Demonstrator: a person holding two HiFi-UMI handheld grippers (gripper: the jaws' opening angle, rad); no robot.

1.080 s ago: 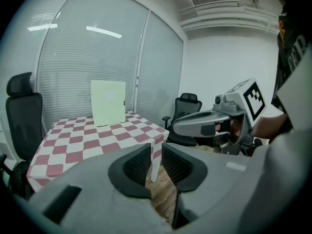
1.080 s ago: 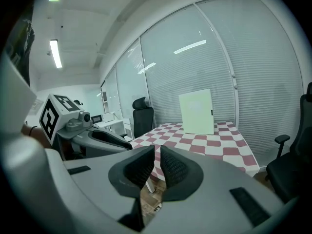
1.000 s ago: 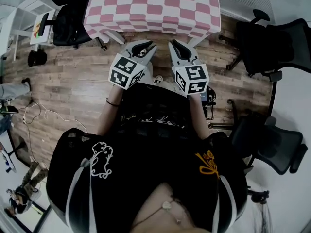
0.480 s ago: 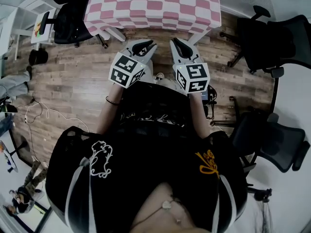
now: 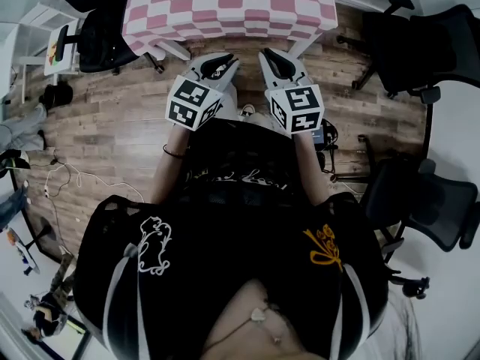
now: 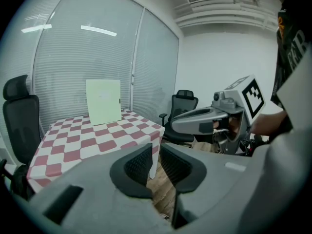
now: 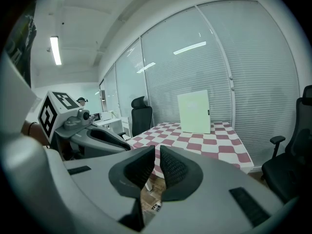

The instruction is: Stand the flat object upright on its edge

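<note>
Well ahead of your left claw (image 6: 156, 162), beyond a stretch of wooden floor (image 5: 112, 118), the pale green flat rectangular board (image 6: 103, 101) stood upright on its edge at the far side of the pink-and-white chequered bench (image 6: 87, 140). It stood close to the slatted window blinds (image 6: 73, 57); whether it leaned on them was unclear. You held both claws pressed together and empty, the right claw (image 7: 157, 167) beside the left, probably because the job looked finished.

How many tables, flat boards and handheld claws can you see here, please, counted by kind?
Checkered table: 1
Pale green board, upright on the table: 1
Claws, both shut and empty: 2 (left claw, right claw)
Total: 4
</note>
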